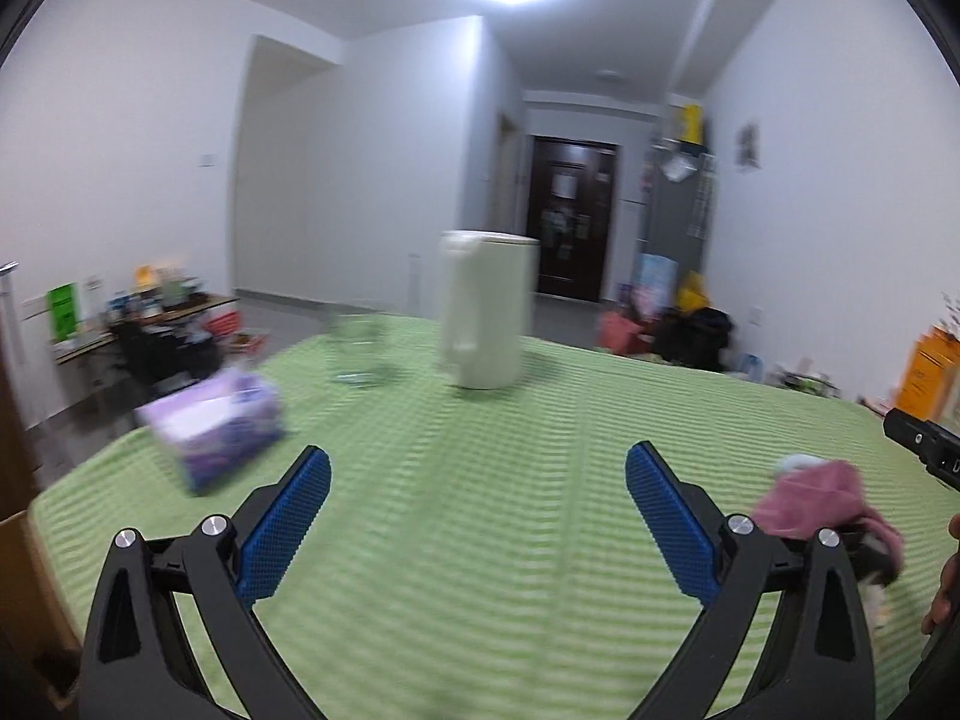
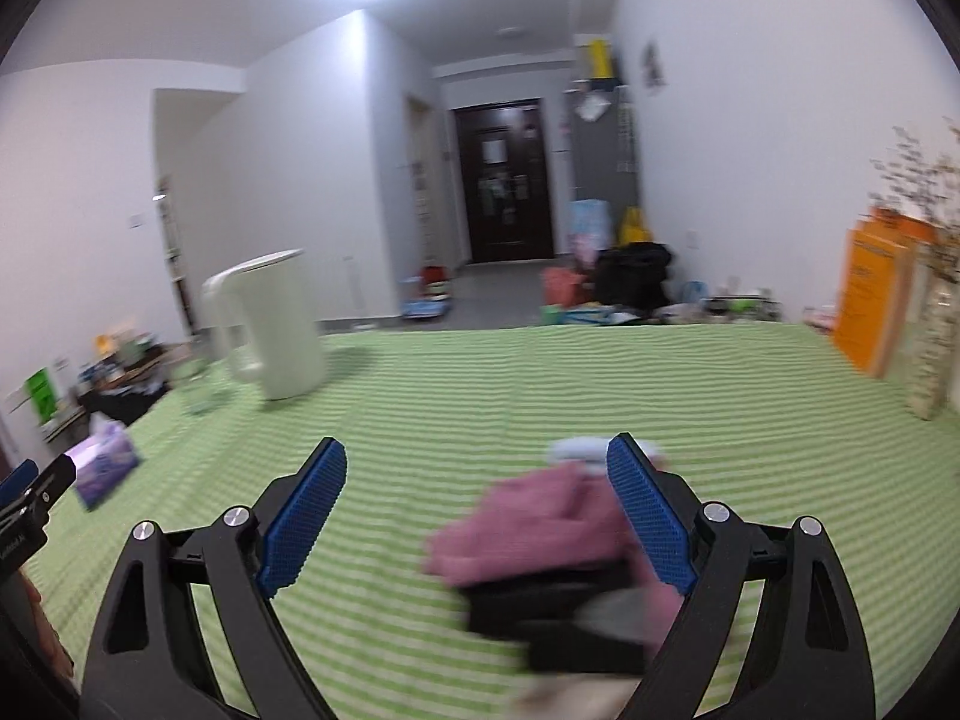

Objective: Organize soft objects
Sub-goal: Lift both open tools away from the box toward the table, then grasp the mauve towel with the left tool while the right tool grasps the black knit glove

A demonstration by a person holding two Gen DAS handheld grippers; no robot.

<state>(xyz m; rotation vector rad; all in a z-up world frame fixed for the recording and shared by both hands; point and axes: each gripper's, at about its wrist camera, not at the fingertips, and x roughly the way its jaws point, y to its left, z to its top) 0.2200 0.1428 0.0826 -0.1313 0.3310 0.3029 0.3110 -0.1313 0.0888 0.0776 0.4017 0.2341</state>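
A heap of soft cloths lies on the green striped tablecloth [image 2: 540, 384]: a pink cloth [image 2: 534, 528] on top, a black one [image 2: 552, 606] under it, a pale one [image 2: 579, 450] behind. My right gripper [image 2: 477, 510] stands open just above the table, and the heap lies low between its fingers, close to the right pad [image 2: 651, 516]. In the left wrist view the pink cloth [image 1: 810, 504] shows past the right finger. My left gripper [image 1: 477, 516] is open over bare tablecloth [image 1: 480, 432], with nothing between its pads. Both views are blurred.
A white kettle [image 1: 486, 312] and a clear glass [image 1: 360, 342] stand at the table's far side. A purple tissue box [image 1: 216, 426] sits at the left. An orange box [image 2: 876, 288] and a vase of dried twigs [image 2: 933, 324] stand at the right edge.
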